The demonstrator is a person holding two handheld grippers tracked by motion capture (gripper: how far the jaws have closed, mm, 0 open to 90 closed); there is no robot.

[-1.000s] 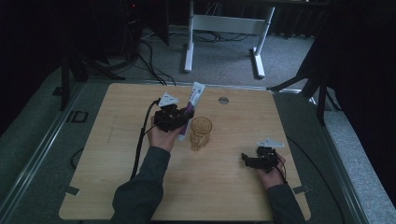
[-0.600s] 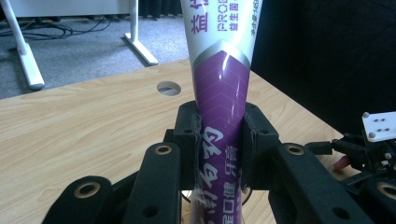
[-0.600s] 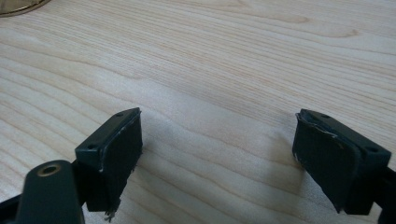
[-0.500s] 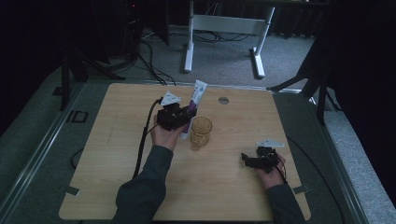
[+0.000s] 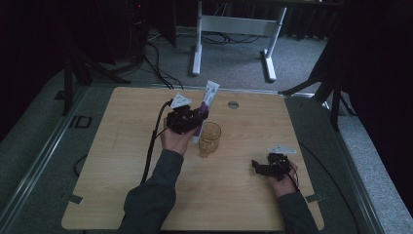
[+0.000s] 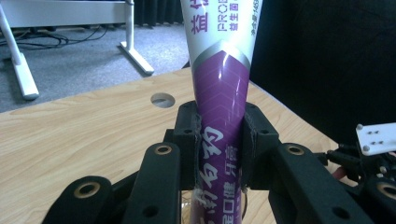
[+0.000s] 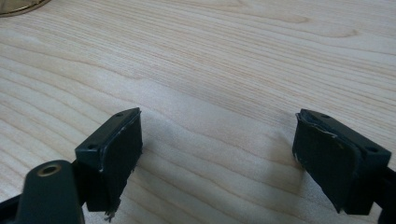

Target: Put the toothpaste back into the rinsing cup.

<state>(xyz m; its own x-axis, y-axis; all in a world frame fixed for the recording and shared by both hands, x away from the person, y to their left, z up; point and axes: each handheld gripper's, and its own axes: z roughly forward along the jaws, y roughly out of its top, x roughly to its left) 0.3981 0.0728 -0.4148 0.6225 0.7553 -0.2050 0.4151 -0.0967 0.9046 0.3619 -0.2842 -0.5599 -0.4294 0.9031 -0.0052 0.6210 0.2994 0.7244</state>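
A purple and white toothpaste tube (image 5: 207, 104) (image 6: 223, 84) stands nearly upright in my left gripper (image 5: 197, 118) (image 6: 219, 140), whose jaws are shut on its lower purple part. The tube's cap end hangs just left of an amber glass cup (image 5: 210, 137) that stands on the wooden table (image 5: 122, 161); whether it touches the cup I cannot tell. My right gripper (image 5: 258, 167) (image 7: 217, 158) rests low over bare wood near the table's front right, open, with nothing between its pads.
A round cable hole (image 5: 233, 104) (image 6: 163, 100) sits near the table's far edge. A white desk frame (image 5: 234, 34) and cables lie on the grey floor beyond. Dark curtains close in the right side.
The left gripper has shifted slightly right and nearer with the tube, bringing it closer to the cup. The right gripper has stayed put.
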